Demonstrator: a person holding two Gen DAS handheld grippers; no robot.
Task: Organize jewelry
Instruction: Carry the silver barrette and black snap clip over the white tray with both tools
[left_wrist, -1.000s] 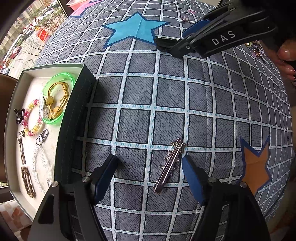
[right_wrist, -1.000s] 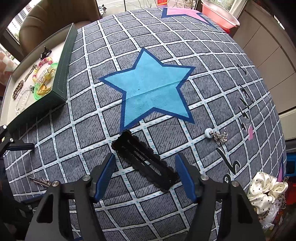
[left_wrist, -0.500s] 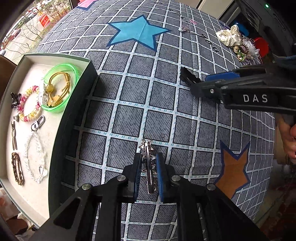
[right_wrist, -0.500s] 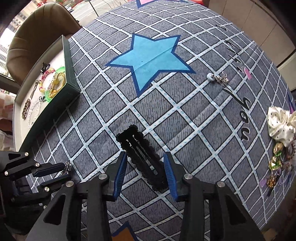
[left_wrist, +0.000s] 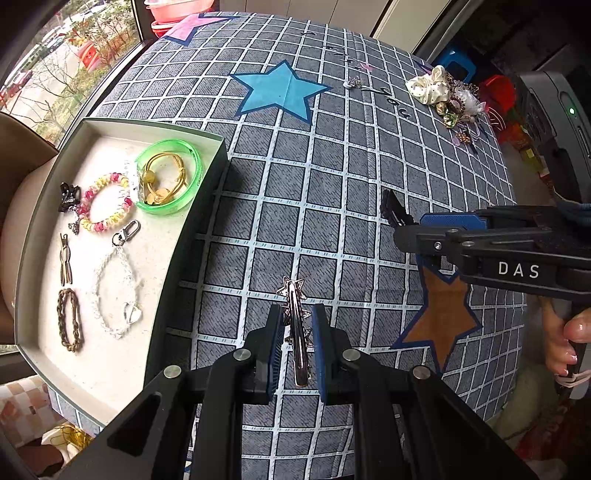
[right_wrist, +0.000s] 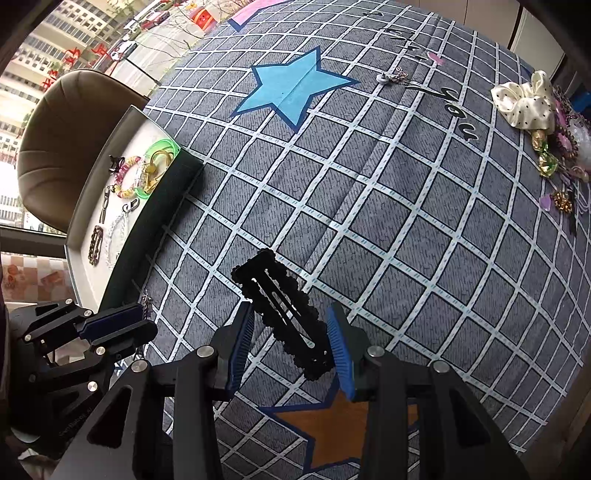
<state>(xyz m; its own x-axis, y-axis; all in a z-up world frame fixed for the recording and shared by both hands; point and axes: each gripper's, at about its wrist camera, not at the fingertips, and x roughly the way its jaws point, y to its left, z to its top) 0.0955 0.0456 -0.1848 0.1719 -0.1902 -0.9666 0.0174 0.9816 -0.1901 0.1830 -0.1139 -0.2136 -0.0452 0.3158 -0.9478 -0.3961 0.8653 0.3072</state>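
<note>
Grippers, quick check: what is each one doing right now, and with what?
Left gripper: shut on the silver star hair clip.
Right gripper: shut on the black snap clip.

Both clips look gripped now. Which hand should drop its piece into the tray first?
Left, probably. The left hand-held gripper, holding the silver star clip, is right beside the tray. The right hand-held gripper, holding the black snap clip, is farther out over the tablecloth.
</note>
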